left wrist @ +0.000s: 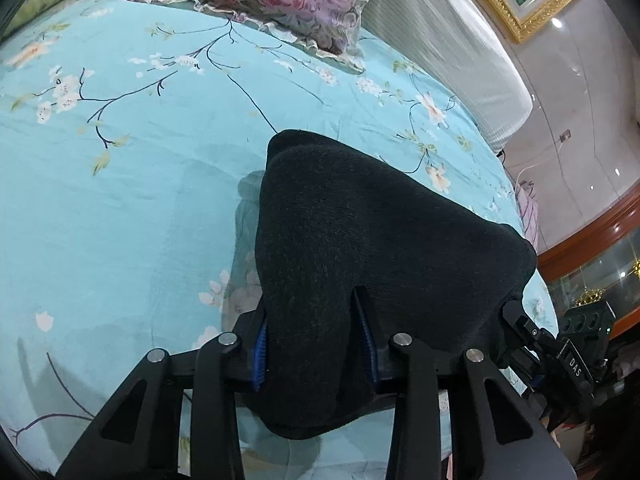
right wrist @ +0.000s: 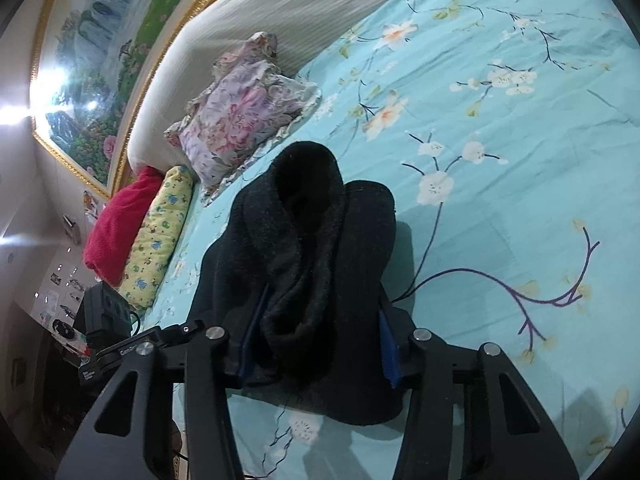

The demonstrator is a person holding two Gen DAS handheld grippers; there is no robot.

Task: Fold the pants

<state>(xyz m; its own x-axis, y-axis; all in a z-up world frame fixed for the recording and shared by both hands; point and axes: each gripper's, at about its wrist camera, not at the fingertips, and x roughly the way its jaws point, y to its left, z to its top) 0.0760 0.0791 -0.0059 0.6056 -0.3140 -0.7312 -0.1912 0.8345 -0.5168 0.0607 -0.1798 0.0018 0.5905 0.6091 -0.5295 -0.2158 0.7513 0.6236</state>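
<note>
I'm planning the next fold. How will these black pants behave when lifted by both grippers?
Probably floppy: the black pants drape and sag between the left gripper and right gripper. The knit looks thick and fuzzy, so likely grippy rather than slippery, with bulky folds.

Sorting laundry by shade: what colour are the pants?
Black pants, clearest in the left wrist view.

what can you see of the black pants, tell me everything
The black pants are a dark, soft, fuzzy-looking knit, bunched into thick folds rather than laid flat. The left gripper and the right gripper each have cloth between their fingers, so the fabric drapes between and over them. In the right wrist view a rolled fold stands up above the gripper, and a lower edge hangs toward the blue floral bedsheet. Whether the pants touch the sheet cannot be told. No waistband or leg openings are clearly visible.
</note>
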